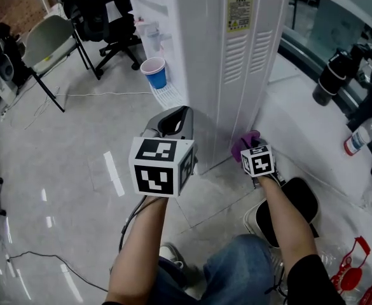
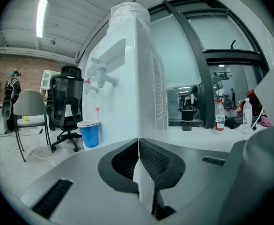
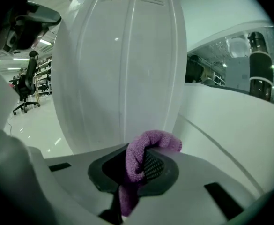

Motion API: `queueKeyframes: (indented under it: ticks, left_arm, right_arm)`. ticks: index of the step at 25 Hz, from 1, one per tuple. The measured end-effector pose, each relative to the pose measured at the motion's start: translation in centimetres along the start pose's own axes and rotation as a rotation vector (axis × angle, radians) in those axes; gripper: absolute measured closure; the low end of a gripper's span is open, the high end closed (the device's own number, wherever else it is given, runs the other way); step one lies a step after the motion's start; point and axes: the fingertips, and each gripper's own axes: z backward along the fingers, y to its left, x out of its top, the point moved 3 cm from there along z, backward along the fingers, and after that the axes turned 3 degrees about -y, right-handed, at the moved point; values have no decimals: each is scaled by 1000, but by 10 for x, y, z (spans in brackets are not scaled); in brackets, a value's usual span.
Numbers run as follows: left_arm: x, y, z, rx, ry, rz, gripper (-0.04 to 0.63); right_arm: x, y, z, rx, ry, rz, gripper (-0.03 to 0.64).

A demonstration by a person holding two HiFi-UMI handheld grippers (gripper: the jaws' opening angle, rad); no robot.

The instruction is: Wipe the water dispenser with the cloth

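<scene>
Tiles of pale, glossy floor [image 1: 65,170] surround the white water dispenser [image 1: 236,62], with a blue cup [image 1: 155,73] at its front and an office chair [image 1: 106,18] beyond. The right gripper [image 3: 139,163] pinches the purple cloth [image 3: 146,146] close to the dispenser's lower vented panel. The left gripper [image 2: 139,168] is pressed together, empty.

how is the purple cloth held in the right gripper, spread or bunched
Bunched: the purple terry cloth is a folded wad pinched in the right gripper, not spread.

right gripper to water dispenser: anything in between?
Only the purple cloth, clamped in the right gripper and poking toward the water dispenser and its white panel. The right gripper view shows it; whether the cloth touches can't be told.
</scene>
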Motion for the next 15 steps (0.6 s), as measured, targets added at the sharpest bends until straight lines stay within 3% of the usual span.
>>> queueKeyframes:
  ticks: [6,11,15]
  left_arm:
    - [3,-3,4,-1,2,-24,568]
    - [7,-10,8,-9,1,-46,568]
    - [8,-10,7,-22,8,3,568]
  right_arm:
    - [26,-8,19,-21,-62,-1,574]
    - [96,-8,69,-18,-202,38,574]
    - [162,-1,111,3,-326,91,574]
